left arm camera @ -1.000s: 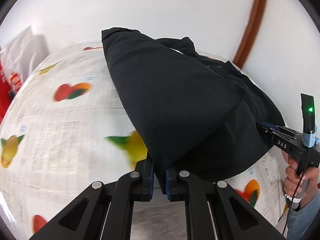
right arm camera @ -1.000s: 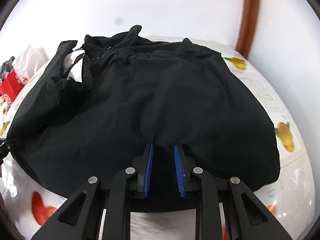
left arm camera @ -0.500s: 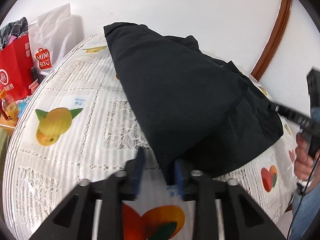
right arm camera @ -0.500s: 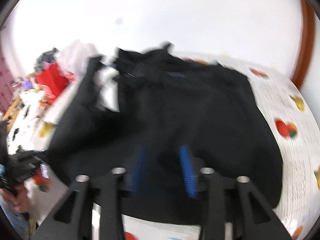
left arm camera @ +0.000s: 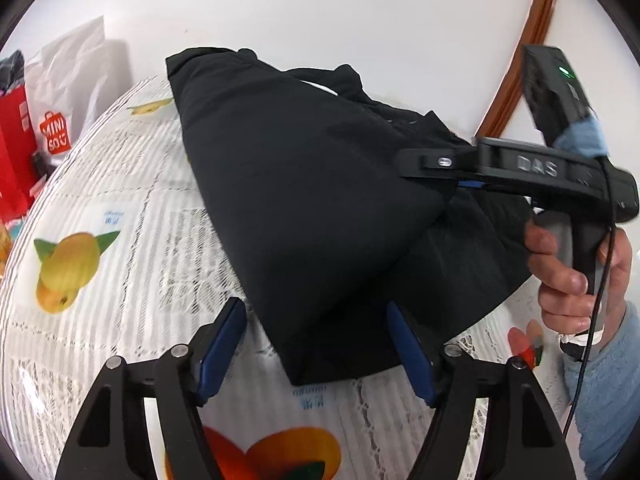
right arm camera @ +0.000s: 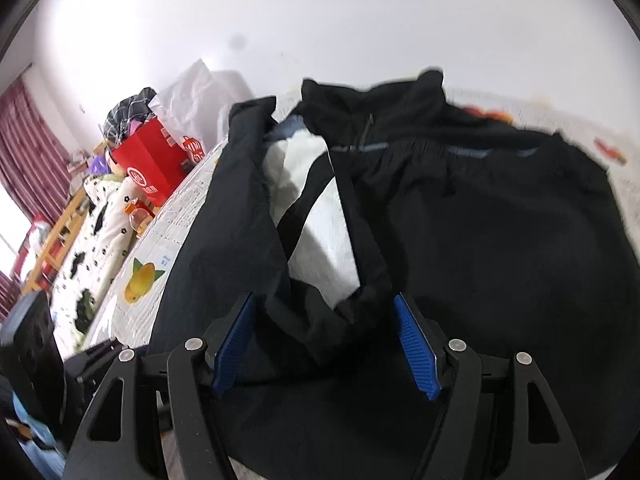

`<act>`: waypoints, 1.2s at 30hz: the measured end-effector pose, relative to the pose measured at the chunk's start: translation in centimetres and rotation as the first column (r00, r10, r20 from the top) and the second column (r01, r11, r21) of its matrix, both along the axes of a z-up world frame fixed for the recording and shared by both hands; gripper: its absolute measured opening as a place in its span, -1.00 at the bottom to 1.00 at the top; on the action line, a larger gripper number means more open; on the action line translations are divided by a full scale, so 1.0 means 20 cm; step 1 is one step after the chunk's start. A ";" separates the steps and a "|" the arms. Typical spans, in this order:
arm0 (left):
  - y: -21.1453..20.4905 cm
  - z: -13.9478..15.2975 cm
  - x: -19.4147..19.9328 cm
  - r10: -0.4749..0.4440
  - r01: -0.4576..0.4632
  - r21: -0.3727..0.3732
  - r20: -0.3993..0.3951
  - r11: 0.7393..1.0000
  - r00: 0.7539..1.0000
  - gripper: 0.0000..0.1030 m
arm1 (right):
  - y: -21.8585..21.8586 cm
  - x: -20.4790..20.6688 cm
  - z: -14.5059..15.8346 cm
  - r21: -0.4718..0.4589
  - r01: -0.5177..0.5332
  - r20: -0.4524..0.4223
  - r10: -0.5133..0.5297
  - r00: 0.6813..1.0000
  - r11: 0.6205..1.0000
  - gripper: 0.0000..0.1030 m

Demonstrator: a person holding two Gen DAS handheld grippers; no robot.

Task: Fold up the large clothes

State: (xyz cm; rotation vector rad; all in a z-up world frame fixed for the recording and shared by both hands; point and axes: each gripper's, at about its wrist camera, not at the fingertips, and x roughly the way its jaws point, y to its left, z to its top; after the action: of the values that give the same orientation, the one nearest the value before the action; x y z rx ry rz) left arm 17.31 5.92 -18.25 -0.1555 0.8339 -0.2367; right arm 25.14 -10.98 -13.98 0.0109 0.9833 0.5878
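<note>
A large black jacket (left arm camera: 304, 200) lies folded on a table with a fruit-print lace cloth (left arm camera: 120, 184). In the left wrist view my left gripper (left arm camera: 316, 344) stands at its near corner; the jaws are opening, with the corner between them and the blue pads (left arm camera: 224, 340) clear of the fabric. My right gripper (left arm camera: 412, 166), in a person's hand (left arm camera: 568, 276), hovers over the jacket's right side. In the right wrist view the right gripper (right arm camera: 324, 344) is also opening over a bunched fold of the jacket (right arm camera: 500, 240), without pressing it. White lining (right arm camera: 320, 224) shows in the jacket's open part.
A red shopping bag (left arm camera: 16, 148) and a white paper bag (left arm camera: 68, 92) stand off the table's left end. A white wall and a brown wooden frame (left arm camera: 532, 52) lie behind. Left of the table is a cluttered wooden shelf (right arm camera: 56, 236) and a spotted cloth (right arm camera: 104, 216).
Both grippers were shut on the jacket's hem and have opened, letting it lie on the table. The right gripper has swung left across the jacket and now looks at its open side.
</note>
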 end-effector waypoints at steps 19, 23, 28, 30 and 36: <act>-0.12 -0.02 0.06 0.035 -0.029 0.197 -0.030 0.980 0.999 0.49 | -0.39 -0.24 0.32 0.277 0.033 0.271 -0.111 0.956 0.960 -0.83; -0.13 -0.02 0.09 0.035 -0.027 0.202 -0.039 0.979 0.999 0.56 | -0.59 -0.31 0.26 0.320 0.125 0.256 -0.213 0.943 0.939 -0.83; -0.13 -0.02 0.08 0.021 -0.015 0.203 -0.030 0.979 0.999 0.55 | -0.64 -0.34 0.03 0.159 0.236 0.178 -0.263 0.948 0.959 -0.83; -0.13 -0.01 0.06 0.004 0.001 0.178 -0.029 0.984 1.000 0.49 | -0.64 -0.34 -0.02 0.127 0.245 0.155 -0.263 0.952 0.961 -0.78; -0.12 0.02 0.02 -0.013 0.013 0.136 -0.001 0.991 1.000 0.49 | -0.68 -0.32 -0.03 0.143 0.231 0.092 -0.245 0.965 0.963 -0.18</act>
State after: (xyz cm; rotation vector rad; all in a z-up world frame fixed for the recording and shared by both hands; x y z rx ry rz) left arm 17.70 3.60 -17.80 -0.0226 0.8487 -0.1915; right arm 18.65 -24.56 -14.59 0.2096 0.8215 0.4254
